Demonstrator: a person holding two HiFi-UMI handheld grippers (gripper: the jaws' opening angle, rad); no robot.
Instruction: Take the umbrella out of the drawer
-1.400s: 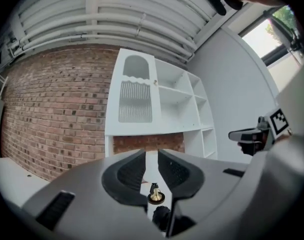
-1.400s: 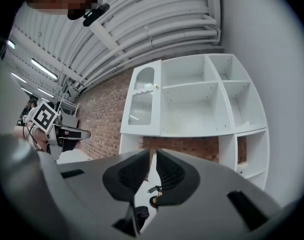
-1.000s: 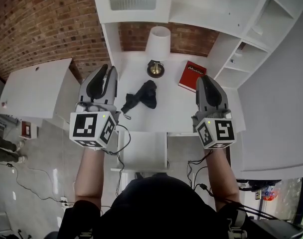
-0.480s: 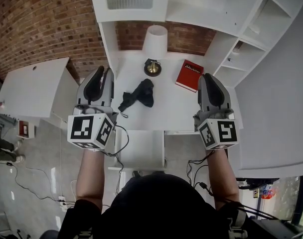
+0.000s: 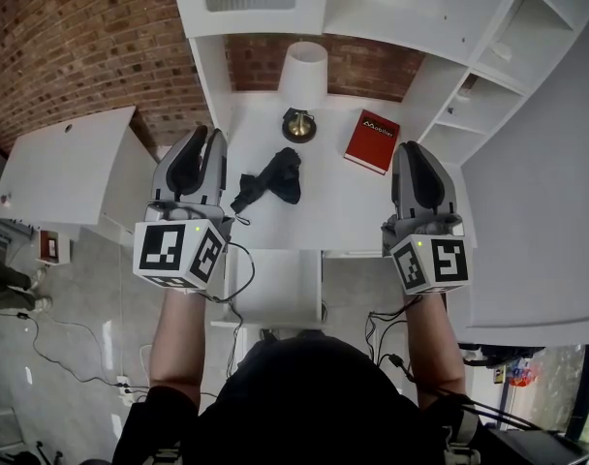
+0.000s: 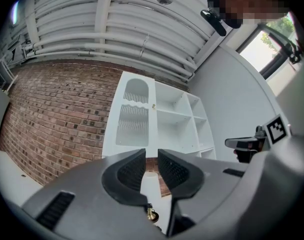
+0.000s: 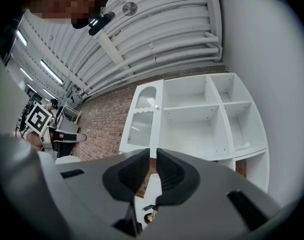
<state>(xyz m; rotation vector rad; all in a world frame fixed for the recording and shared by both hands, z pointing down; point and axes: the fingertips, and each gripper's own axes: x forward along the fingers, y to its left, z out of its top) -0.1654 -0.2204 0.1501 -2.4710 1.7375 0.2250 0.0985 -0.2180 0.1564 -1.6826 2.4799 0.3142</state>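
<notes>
A folded black umbrella (image 5: 270, 184) lies on the white desk top (image 5: 333, 211), between my two grippers. Below the desk's front edge a white drawer (image 5: 275, 294) stands pulled out, and I see nothing inside it. My left gripper (image 5: 205, 136) hovers at the desk's left edge, just left of the umbrella, shut and holding nothing. My right gripper (image 5: 416, 149) hovers at the desk's right edge, also shut and holding nothing. In the left gripper view the left gripper (image 6: 152, 154) points up at the shelving, as does the right gripper (image 7: 153, 153) in the right gripper view.
A lamp with a white shade (image 5: 304, 71) and a brass base (image 5: 296, 124) stands at the back of the desk. A red book (image 5: 372, 141) lies to its right. White shelves (image 5: 469, 76) rise at the right, and a white table (image 5: 67, 172) stands at the left. Cables (image 5: 62, 342) trail on the floor.
</notes>
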